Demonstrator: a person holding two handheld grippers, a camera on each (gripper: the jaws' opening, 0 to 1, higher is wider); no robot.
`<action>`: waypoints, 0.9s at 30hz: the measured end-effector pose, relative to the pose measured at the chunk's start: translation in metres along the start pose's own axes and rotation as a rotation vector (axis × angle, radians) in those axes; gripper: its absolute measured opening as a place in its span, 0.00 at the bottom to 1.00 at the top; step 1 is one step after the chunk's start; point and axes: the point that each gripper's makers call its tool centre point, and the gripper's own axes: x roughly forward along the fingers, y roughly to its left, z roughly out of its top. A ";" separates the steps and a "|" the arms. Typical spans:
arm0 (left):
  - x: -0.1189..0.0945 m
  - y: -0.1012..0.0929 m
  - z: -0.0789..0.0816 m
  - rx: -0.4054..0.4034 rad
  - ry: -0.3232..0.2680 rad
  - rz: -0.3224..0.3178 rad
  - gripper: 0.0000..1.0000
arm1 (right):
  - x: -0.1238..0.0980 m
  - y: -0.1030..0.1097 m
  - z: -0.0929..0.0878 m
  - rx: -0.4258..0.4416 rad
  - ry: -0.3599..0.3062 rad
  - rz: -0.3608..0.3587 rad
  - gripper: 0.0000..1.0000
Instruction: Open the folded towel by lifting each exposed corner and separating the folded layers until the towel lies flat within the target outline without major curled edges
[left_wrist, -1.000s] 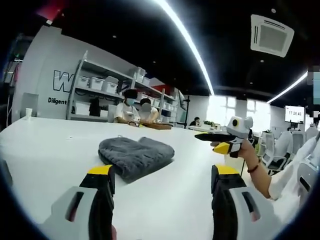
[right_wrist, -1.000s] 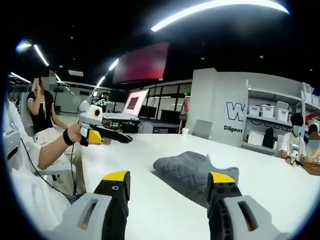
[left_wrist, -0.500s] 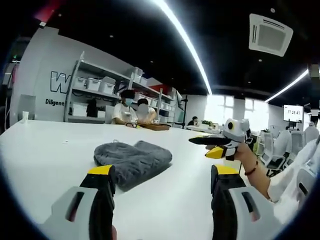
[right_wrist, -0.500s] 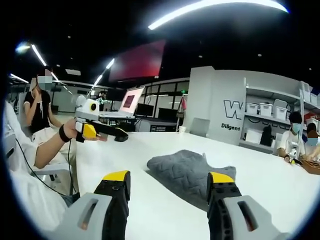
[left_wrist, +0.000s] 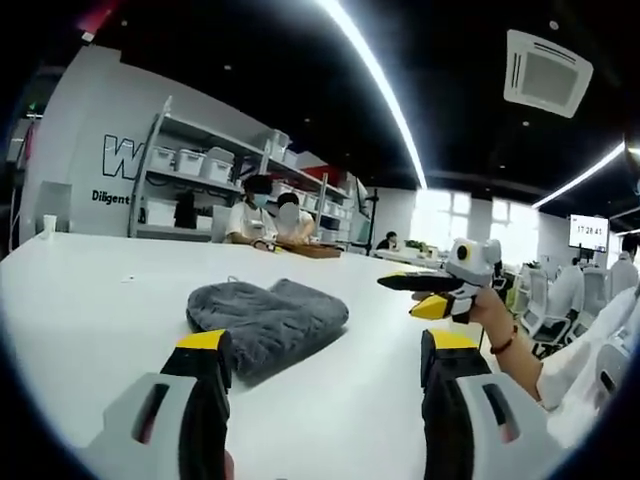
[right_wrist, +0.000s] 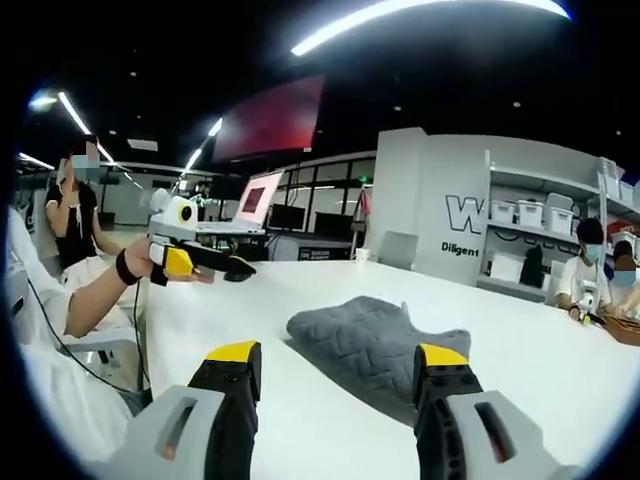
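Left gripper view: left gripper (left_wrist: 318, 372) jaws spread, empty. Towel (left_wrist: 268, 316) folded, ahead-left of jaws on white table (left_wrist: 90, 300). Right gripper (left_wrist: 425, 292) hovers right of towel, jaw state unclear here.

Right gripper view: right gripper (right_wrist: 340, 385) jaws spread, empty; towel just ahead.

Handling: likely soft, light, limp. Pinch exposed corner. Open table all around.
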 end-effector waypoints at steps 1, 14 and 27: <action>0.001 0.000 -0.001 -0.002 0.002 0.000 0.75 | 0.001 -0.001 0.000 0.003 0.003 -0.001 0.59; 0.011 0.004 -0.002 -0.016 0.022 0.013 0.74 | 0.008 -0.007 0.003 0.022 -0.001 0.008 0.59; 0.015 0.011 0.011 -0.036 -0.013 0.020 0.74 | 0.011 -0.016 0.005 0.018 0.008 -0.004 0.59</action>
